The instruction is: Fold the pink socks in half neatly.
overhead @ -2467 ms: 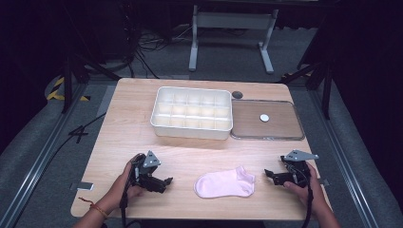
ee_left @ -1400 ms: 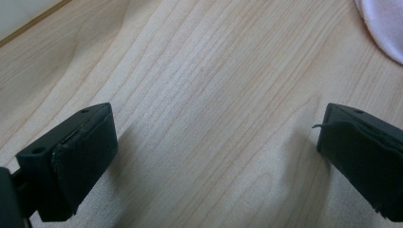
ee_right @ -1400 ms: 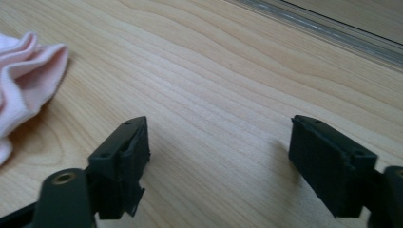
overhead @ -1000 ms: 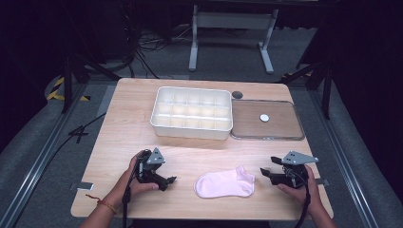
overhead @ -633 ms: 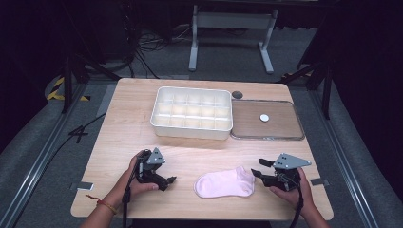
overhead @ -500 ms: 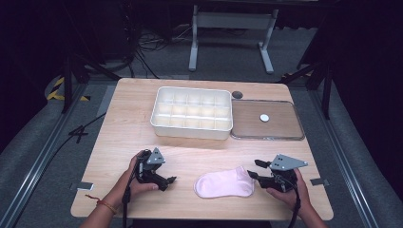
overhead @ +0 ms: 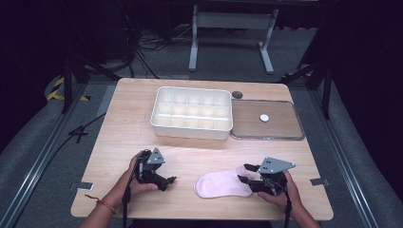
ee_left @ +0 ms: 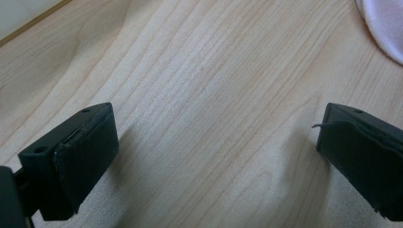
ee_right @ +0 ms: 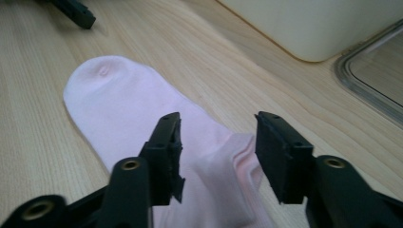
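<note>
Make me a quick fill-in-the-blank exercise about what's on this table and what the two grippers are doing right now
1. The right gripper has its jaws open over a sock whose colour is ____.
2. The left gripper has its jaws open over bare ____.
3. The white divided tray sits to the ____ of the clear lid in the high view.
4. The sock lies ____ on the table, not bunched up.

Missing words: pink; wood; left; flat
</note>
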The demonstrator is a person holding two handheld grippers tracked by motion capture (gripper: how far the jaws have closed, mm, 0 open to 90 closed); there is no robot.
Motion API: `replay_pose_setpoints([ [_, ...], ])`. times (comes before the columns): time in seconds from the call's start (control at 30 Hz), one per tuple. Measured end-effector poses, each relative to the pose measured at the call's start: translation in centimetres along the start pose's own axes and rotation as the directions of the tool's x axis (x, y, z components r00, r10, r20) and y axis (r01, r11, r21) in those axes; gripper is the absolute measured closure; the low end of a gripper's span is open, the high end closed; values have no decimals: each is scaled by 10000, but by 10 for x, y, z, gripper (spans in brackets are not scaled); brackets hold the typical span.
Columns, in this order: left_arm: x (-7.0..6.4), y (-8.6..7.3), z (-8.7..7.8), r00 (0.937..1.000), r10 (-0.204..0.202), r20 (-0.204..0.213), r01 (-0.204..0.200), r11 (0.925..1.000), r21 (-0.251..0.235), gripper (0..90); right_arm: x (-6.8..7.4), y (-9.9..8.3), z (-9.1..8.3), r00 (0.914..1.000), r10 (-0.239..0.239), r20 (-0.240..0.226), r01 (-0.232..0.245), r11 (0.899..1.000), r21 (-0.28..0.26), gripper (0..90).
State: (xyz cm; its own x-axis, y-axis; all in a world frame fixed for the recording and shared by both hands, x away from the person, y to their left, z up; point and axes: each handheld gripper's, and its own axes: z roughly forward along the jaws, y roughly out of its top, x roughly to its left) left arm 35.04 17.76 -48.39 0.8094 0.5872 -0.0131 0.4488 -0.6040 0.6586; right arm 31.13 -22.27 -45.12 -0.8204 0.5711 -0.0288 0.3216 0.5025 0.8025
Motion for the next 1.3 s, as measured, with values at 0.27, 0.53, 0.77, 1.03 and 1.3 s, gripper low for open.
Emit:
replay_pose_setpoints([
  [0.27, -1, 0, 0, 10000, -54, -28, 54, 10000, -21, 3, 14, 7, 14, 9983, -448, -362, 451, 9990, 81, 705],
  [0.53, -11, 3, -3, 9989, -439, -133, 435, 9987, -271, 195, 29, 11, 35, 9916, -826, -994, 870, 9954, 408, 793],
  [0.77, -27, 15, -1, 9909, -792, 1090, 883, 9927, -817, 329, 38, 9, 48, 9822, -1184, -1456, 1312, 9879, 821, 851],
  [1.03, -68, 39, 18, 9882, -436, 1470, 558, 9952, -801, 342, 45, 7, 51, 9814, -1242, -1463, 1386, 9860, 925, 873],
  [1.3, -82, 45, 34, 9969, 334, 717, -306, 9987, -399, 348, 47, 6, 51, 9808, -1341, -1418, 1471, 9854, 855, 876],
])
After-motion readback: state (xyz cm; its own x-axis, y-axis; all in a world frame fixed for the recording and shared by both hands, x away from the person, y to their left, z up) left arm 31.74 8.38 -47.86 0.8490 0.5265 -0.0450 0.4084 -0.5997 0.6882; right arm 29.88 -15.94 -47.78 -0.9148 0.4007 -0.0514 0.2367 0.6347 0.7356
